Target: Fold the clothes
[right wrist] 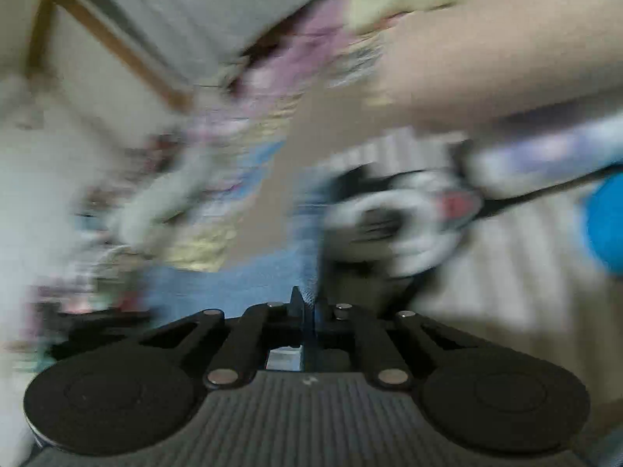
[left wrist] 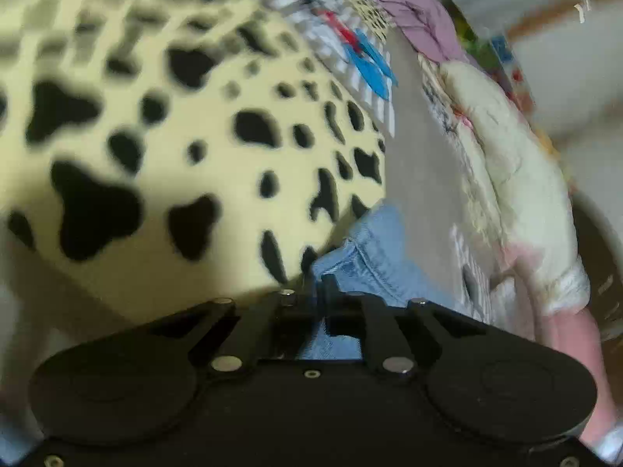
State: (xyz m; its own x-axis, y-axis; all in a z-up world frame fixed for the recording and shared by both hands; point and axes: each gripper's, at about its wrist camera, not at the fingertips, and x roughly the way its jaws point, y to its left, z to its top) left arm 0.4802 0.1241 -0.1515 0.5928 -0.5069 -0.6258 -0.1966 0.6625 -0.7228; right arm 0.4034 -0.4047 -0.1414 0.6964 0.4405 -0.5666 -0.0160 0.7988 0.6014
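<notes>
The largest thing in the left wrist view is a cream fabric with black cow-like blotches (left wrist: 163,144), filling the whole left and middle of the frame and blurred at its upper part. To its right runs a strip of bare grey-brown surface (left wrist: 420,179), and along the far side of that strip lies a heap of other clothes: a fluffy cream-white garment (left wrist: 518,179) in the middle, a mauve garment (left wrist: 412,4) further off near the top edge. Beyond the spotted fabric sits a white-patterned cloth carrying bright blue and red shapes (left wrist: 370,62). Smaller, and nearest the camera, is the light blue denim garment (left wrist: 373,257) — its stitched hem comes straight down between the fingers of the left hand-held gripper (left wrist: 319,292), which are pressed together and pinching that denim edge. The right wrist view is heavily smeared by motion, so most shapes in it cannot be named; a pale blurred mass covers the left, a tan surface the upper right, and a black-and-white blurred object (right wrist: 405,214) with a vivid blue patch (right wrist: 607,222) beside it sits at right. The denim shows here as a blue patch just ahead of the right hand-held gripper (right wrist: 307,303) — its fingers are pressed together with a thin blue edge of the denim caught between them.
</notes>
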